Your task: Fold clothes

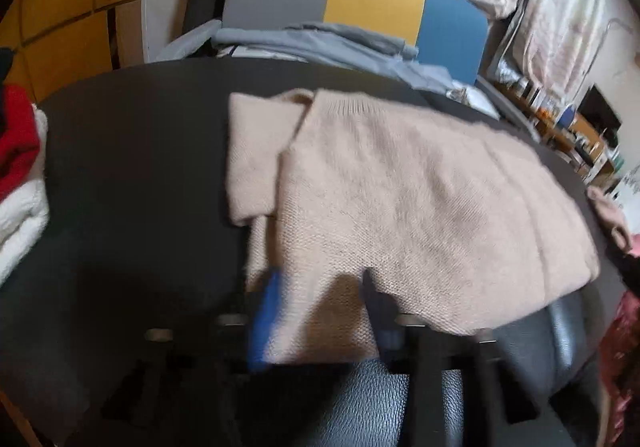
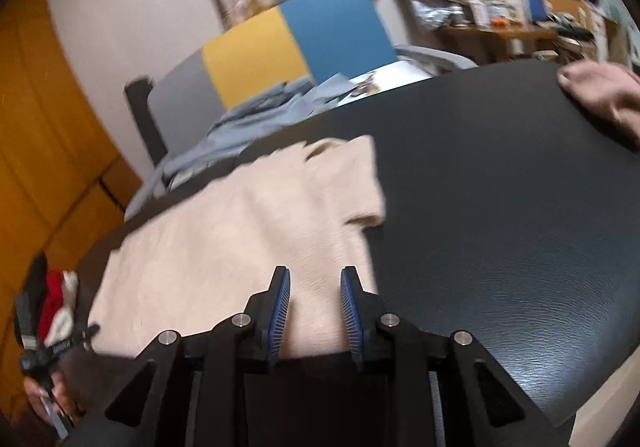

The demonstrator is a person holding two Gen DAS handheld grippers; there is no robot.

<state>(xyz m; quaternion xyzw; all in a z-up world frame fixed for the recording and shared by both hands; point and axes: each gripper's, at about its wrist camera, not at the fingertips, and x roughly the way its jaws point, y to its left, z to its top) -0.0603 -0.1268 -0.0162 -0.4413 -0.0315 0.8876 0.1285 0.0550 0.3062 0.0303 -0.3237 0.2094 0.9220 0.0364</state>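
A beige knitted sweater [image 1: 420,199] lies flat on the black table [image 1: 132,175], partly folded, with one sleeve [image 1: 256,151] laid over toward the table's far edge. Its near hem reaches the near edge of the table, where both claws are.

The left claw [image 1: 320,311] is at the near hem of the sweater. Its blue-padded fingers [image 1: 268,319] stand apart, with the beige fabric lying between them — but the picture is blurred here, so I cannot tell if the fingers really press the cloth or only stand around it.

The right claw [image 2: 315,311] is spread, its two blue pads [image 2: 280,311] clearly apart. The edge of the sweater [image 2: 240,231] is between and just beyond the fingers, and the pads do not pinch it.

At the left edge of the table there is a pile of red and white clothes [image 1: 20,175]. Behind the far edge stands a chair with a grey, yellow and blue backrest [image 1: 360,3], and grey clothing [image 1: 304,43] is draped on it. At the far right corner of the table, in the right wrist view, another piece of pinkish fabric [image 2: 600,95] rests on the table, well apart from the sweater.
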